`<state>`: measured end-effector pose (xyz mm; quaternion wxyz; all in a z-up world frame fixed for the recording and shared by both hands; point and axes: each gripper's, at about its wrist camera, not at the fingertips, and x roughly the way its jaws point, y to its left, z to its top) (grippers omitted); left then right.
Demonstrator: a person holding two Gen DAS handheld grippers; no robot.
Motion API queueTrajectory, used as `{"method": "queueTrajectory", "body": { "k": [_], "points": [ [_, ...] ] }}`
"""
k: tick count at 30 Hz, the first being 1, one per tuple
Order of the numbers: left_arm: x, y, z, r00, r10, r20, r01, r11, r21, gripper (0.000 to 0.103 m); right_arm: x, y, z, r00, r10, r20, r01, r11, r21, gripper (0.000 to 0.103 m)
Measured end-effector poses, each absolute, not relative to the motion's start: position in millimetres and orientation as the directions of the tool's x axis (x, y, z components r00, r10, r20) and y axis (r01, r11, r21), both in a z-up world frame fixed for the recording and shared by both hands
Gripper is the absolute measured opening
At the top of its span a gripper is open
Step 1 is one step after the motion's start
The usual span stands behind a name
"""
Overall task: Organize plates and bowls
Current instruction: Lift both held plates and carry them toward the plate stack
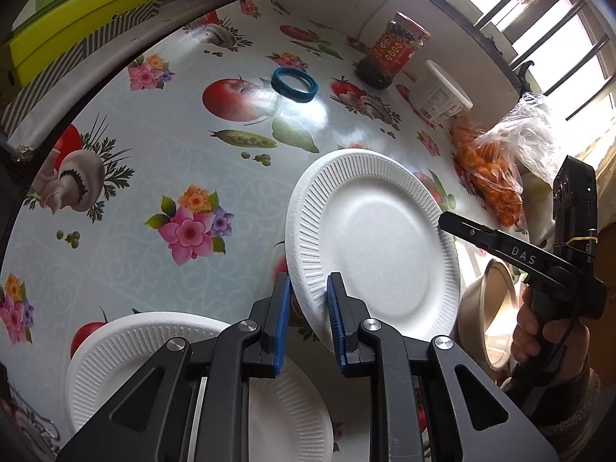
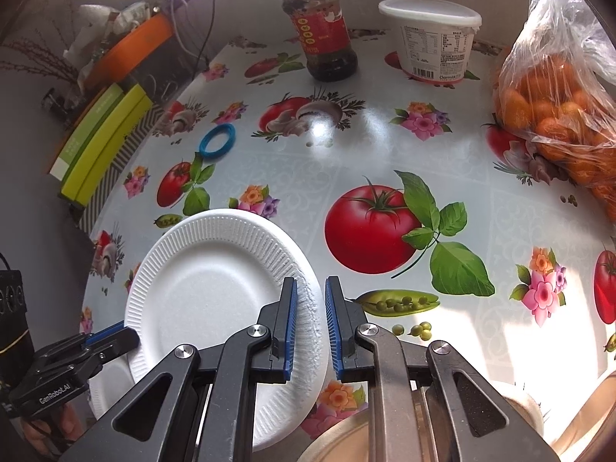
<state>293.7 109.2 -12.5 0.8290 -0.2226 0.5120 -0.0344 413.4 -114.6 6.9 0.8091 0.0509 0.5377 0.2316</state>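
A white foam plate (image 1: 369,242) is gripped by both tools at once: the left tool (image 1: 308,300) is clamped on its near-left rim, the right tool (image 2: 311,310) on the opposite rim. The plate is held tilted, face up, off the worktop (image 1: 154,177). Being round, no long axis can be told. A second plate (image 1: 127,350) lies under the left tool, and a beige bowl (image 1: 489,308) sits just beneath the right one.
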Motion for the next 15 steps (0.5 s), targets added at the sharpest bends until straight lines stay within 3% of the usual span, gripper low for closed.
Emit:
{"method": "queueTrajectory", "body": {
  "k": [15],
  "points": [
    [262.3,124.7,9.0,0.516,-0.269,-0.813,-0.175,0.896,-0.408,0.020,378.5,-103.5,35.6,0.333,0.469,-0.818,-0.350,0.867,0.354,0.015]
  ]
}}
